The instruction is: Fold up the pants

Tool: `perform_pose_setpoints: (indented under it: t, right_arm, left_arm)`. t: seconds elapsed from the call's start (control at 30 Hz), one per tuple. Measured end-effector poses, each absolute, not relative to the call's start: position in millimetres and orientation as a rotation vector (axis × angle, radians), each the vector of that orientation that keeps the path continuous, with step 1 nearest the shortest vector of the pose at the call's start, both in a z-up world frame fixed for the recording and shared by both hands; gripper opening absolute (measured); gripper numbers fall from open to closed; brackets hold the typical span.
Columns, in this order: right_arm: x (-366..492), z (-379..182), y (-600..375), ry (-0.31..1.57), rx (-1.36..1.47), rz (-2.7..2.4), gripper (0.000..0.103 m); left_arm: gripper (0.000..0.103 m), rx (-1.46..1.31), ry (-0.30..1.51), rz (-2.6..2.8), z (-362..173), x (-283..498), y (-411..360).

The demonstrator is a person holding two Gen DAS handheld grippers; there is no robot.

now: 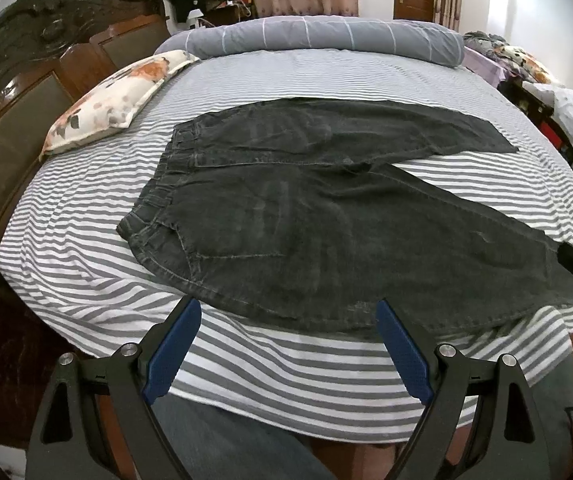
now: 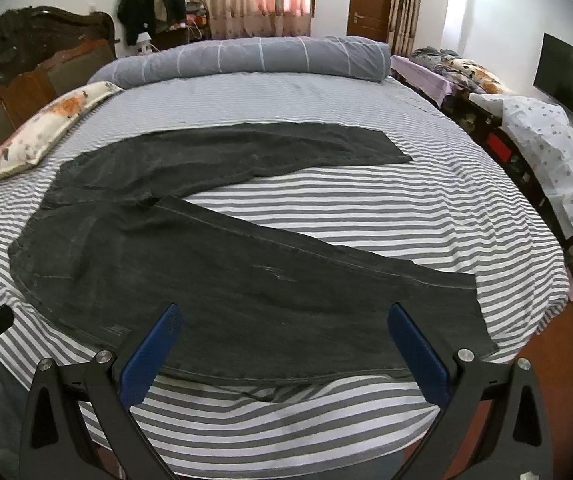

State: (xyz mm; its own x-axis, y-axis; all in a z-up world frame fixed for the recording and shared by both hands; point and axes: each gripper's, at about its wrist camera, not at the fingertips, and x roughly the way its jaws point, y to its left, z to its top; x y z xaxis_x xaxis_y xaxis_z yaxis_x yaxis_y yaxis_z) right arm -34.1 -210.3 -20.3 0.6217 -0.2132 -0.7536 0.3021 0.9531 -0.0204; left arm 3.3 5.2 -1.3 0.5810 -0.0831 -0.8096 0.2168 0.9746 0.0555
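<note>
dark denim pants are lying flat on the striped bed sheet, legs splayed apart, waistband toward the wooden headboard. fabric is looking heavy and limp, likely grippy; near hem and waistband corner seem the best holds. left gripper and right gripper are hovering wide open, holding nothing. floral pillow and a rolled duvet are sitting beyond.

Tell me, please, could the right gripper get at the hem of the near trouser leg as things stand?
Probably yes. The right gripper is open and hangs just over the near leg of the pants; the hem lies flat on the striped bed sheet, a little to its right, with nothing between them.
</note>
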Motion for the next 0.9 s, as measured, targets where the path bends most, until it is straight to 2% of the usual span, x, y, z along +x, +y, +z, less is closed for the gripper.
perform_pose_setpoints:
  t: [0.2, 0.27, 0.33, 0.43, 0.5, 0.77, 0.9]
  right_arm:
    - [-30, -18, -214, 0.844, 0.149, -0.275, 0.103]
    - [-27, -19, -215, 0.846, 0.143, -0.278, 0.103]
    - [-22, -21, -215, 0.86, 0.128, -0.283, 0.103]
    - [-8, -24, -214, 0.877, 0.112, -0.285, 0.103]
    - [4, -27, -212, 0.885, 0.098, -0.286, 0.103]
    - [77, -43, -186, 0.915, 0.031, -0.193, 0.103]
    - [127, -49, -181, 0.926, 0.083, -0.108, 0.103]
  left_arm:
    - [0.087, 0.104, 0.956, -0.143, -6, 47, 41]
    - [0.079, 0.066, 0.981, -0.144, -11, 74, 60]
    - [0.066, 0.041, 1.003, -0.137, -15, 97, 74]
    - [0.053, -0.023, 1.02, -0.144, -23, 140, 101]
    - [0.05, -0.081, 1.008, -0.169, -27, 168, 119]
    - [0.048, -0.224, 0.957, -0.28, -47, 263, 162]
    - [0.048, -0.276, 0.962, -0.296, -61, 318, 175]
